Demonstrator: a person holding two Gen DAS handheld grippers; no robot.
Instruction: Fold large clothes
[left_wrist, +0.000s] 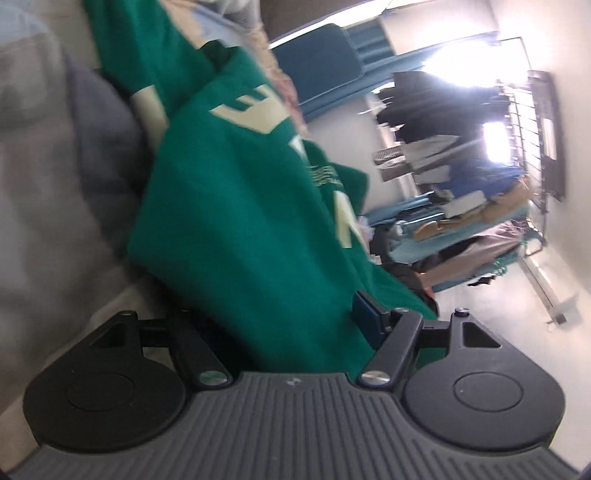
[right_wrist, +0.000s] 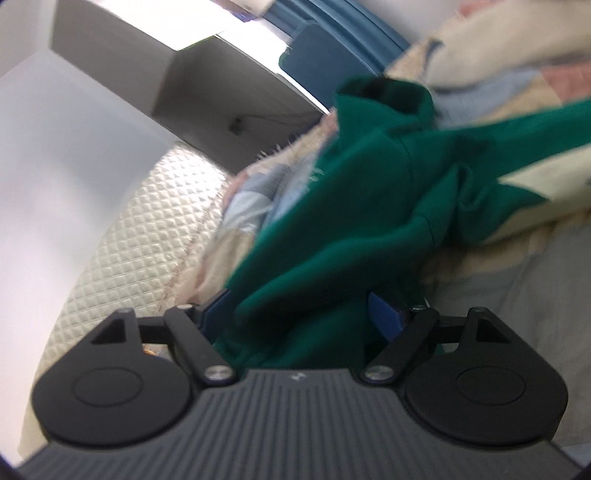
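Green fabric sweatshirt with cream lettering (left_wrist: 236, 221) filled frame centre, draped between the spread, non-gripping jaws of left gripper (left_wrist: 280, 317) and right gripper (right_wrist: 295, 314); both views blurred.

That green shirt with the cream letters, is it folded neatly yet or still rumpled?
Still rumpled. The green shirt lies bunched in loose creases on the bed, one layer lapped over another, with no flat, squared edges.

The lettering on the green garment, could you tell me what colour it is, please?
Cream, on the green garment; the left wrist view shows it best.
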